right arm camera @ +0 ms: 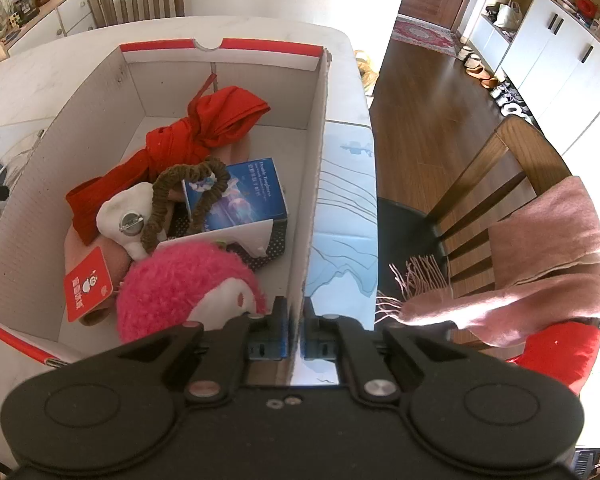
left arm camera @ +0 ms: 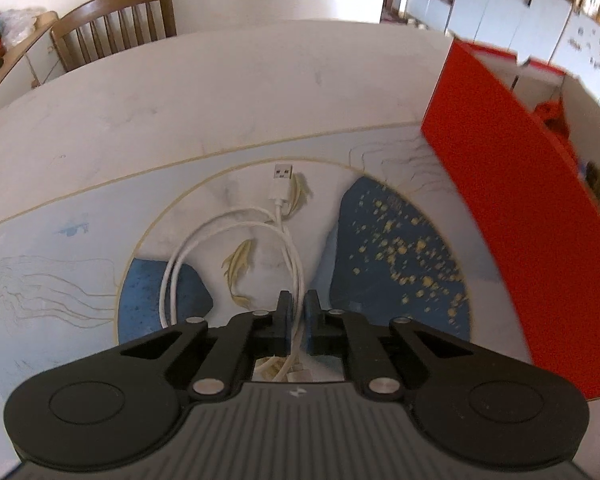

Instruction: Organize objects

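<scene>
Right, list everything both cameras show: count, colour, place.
cable: one, white, coiled on the mat
mat: one, blue and white, on the table
table: one, pale
box: one, red outside, white inside, on the table
red cloth: one, in the box
plush toy: one, pink, in the box
blue carton: one, in the box
chairs: two, brown, beside the table
scarf: one, pink, over the right chair
left gripper: black, shut on the cable
right gripper: black, shut on the box wall
</scene>
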